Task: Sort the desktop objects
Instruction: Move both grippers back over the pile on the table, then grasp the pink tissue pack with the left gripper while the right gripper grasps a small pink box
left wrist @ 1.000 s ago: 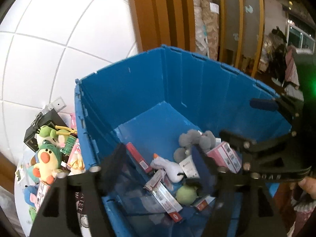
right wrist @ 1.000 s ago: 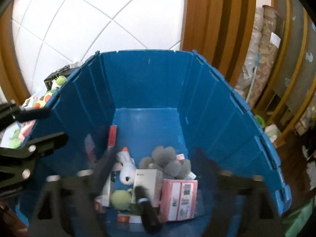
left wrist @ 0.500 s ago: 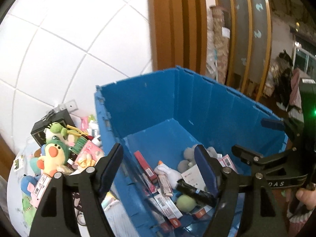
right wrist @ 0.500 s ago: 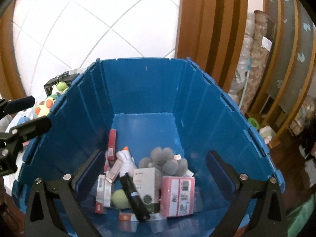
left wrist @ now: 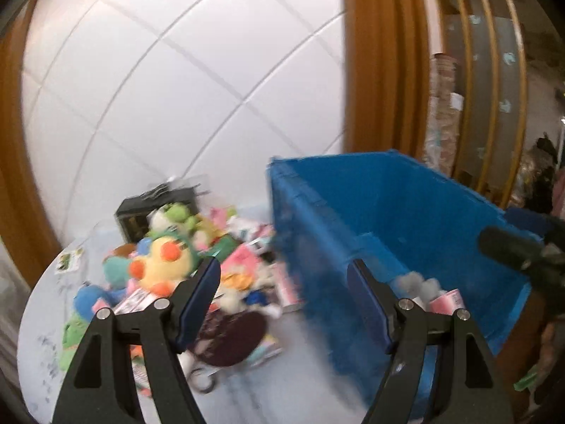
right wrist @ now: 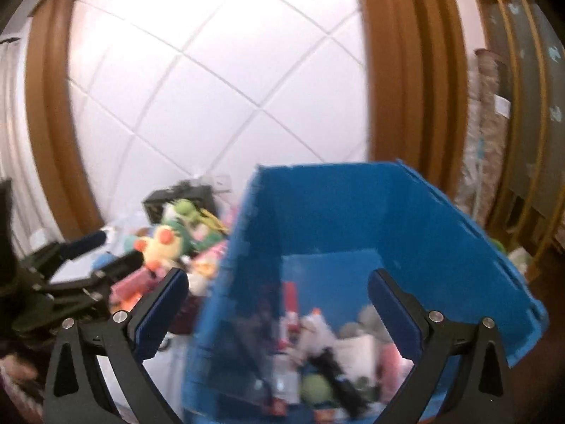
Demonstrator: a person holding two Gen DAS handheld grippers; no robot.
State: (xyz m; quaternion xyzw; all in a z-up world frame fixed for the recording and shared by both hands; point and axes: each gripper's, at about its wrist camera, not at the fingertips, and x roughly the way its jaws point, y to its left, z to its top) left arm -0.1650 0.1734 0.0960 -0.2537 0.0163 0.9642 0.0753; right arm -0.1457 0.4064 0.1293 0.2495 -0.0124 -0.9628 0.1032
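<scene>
Both grippers empty — left gripper (left wrist: 284, 281) and right gripper (right wrist: 277, 295) spread wide. Yellow duck plush (left wrist: 160, 265) sits left of centre in the toy pile, beside the blue bin (left wrist: 406, 219). Probably light and squishy — I'd pinch its belly.

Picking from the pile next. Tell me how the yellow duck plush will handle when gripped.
The yellow duck plush looks soft and rounded, so it will likely squash between the fingers and weigh little. It lies on top of other toys, so neighbours may shift when it is lifted.
</scene>
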